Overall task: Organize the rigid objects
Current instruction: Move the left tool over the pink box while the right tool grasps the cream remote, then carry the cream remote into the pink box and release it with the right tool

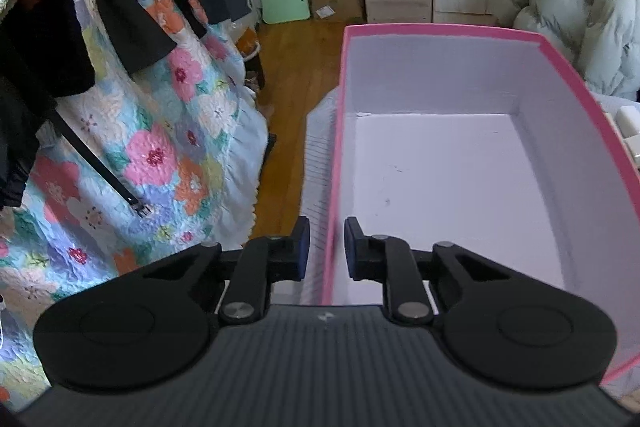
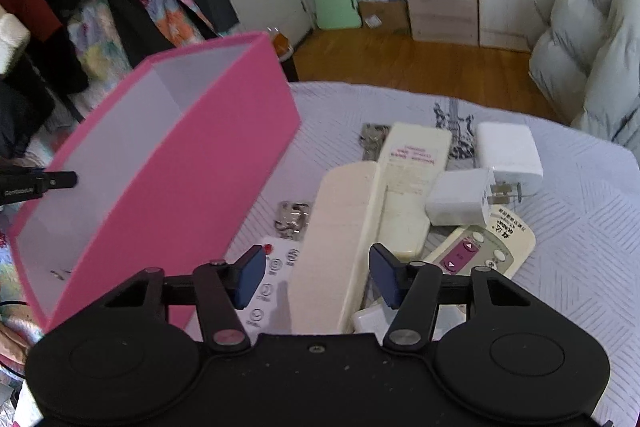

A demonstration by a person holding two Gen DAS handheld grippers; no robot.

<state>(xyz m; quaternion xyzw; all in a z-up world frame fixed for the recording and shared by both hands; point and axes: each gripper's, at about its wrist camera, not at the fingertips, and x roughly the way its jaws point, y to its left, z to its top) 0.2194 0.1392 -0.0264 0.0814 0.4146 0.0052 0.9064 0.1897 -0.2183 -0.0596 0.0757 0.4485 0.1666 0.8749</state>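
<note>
While the left gripper (image 1: pixel 325 247) is straddling the near left wall of the pink box (image 1: pixel 440 29), its pads are standing apart on either side of that wall, not pressing it, and the box's white floor is lying bare. Over on the right wrist view, the right gripper (image 2: pixel 318 277) is hovering wide open above a cream remote (image 2: pixel 340 247), which is lying among other remotes (image 2: pixel 480 251) and white chargers (image 2: pixel 460 201) on the quilt (image 2: pixel 580 227), just beside the box (image 2: pixel 224 163).

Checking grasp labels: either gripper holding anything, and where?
Right gripper: open, nothing held. Left gripper straddles a side wall of the pink box; whether it clamps cannot be told.
</note>
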